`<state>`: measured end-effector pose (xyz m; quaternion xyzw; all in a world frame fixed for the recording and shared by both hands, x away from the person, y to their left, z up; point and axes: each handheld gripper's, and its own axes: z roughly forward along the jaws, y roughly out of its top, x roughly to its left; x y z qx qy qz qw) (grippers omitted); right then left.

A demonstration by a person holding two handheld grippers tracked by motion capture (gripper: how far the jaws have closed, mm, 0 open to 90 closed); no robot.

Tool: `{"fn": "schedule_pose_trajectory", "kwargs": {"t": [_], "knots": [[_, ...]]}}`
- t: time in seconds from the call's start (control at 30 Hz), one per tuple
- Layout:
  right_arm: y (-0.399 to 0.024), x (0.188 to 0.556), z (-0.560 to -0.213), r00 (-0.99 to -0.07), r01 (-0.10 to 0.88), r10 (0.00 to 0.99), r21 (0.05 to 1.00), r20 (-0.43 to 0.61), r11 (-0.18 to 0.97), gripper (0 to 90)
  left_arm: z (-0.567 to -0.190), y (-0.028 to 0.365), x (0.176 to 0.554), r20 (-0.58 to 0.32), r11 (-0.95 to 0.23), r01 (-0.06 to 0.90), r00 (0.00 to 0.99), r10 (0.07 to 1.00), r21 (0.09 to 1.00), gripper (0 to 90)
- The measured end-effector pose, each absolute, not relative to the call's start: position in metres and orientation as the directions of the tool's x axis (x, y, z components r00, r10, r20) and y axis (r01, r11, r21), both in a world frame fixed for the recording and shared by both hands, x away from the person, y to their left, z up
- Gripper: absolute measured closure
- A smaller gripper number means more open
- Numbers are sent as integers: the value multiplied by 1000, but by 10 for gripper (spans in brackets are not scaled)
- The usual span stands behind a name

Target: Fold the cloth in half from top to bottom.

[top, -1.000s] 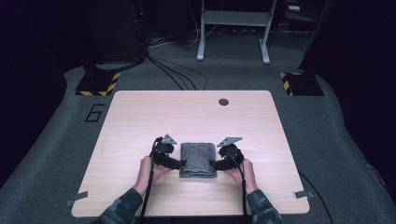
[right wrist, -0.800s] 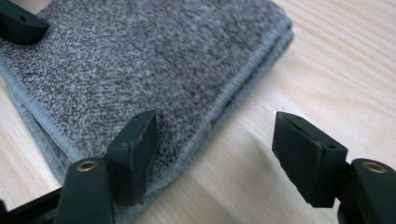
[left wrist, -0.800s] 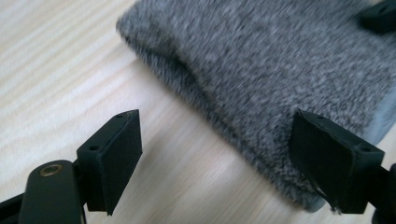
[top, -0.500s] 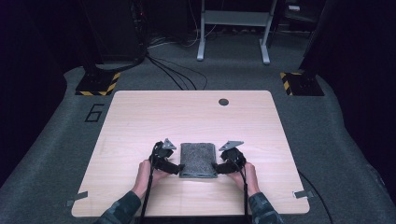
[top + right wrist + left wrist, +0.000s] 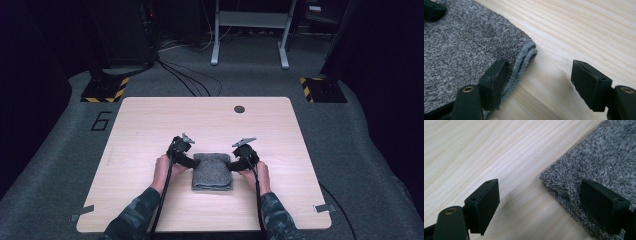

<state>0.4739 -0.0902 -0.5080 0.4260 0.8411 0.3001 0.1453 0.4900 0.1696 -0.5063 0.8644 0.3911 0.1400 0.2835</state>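
- Pale wood table (image 5: 150, 130): it carries everything; both of your grippers sit low over its near half.
- Grey folded towel (image 5: 212, 171): it lies flat between your two grippers, its layered corner at the right one's inner jaw.
- Left gripper (image 5: 541, 202): jaws apart, one over bare wood, the other over the towel's edge; nothing clamped.
- Right gripper (image 5: 539, 80): jaws apart, straddling the towel's corner, gripping nothing.

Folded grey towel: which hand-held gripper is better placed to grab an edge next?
Probably right. The right hand-held gripper is open and straddles the folded grey towel's layered corner, one jaw over the cloth, one over bare table. The left hand-held gripper also straddles an edge, but at a flatter spot.
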Motion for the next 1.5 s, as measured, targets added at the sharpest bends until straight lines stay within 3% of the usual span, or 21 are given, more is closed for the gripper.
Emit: {"fn": "schedule_pose_trajectory", "kwargs": {"t": [0.37, 0.83, 1.17, 1.5], "knots": [[-96, 474, -503, -602, 609, 798, 660, 24, 440, 255, -500, 179, 488, -46, -466, 604, 641, 767, 647, 148], [-130, 439, -466, -606, 556, 794, 736, 40, 387, 197, -458, 218, 449, -11, -425, 538, 630, 777, 728, 130], [-189, 408, -455, -536, 553, 844, 760, 11, 341, 142, -454, 269, 418, -2, -375, 556, 561, 828, 742, 101], [-250, 382, -492, -403, 623, 915, 734, 6, 270, 66, -493, 326, 385, -49, -252, 632, 418, 907, 733, 72]]}}
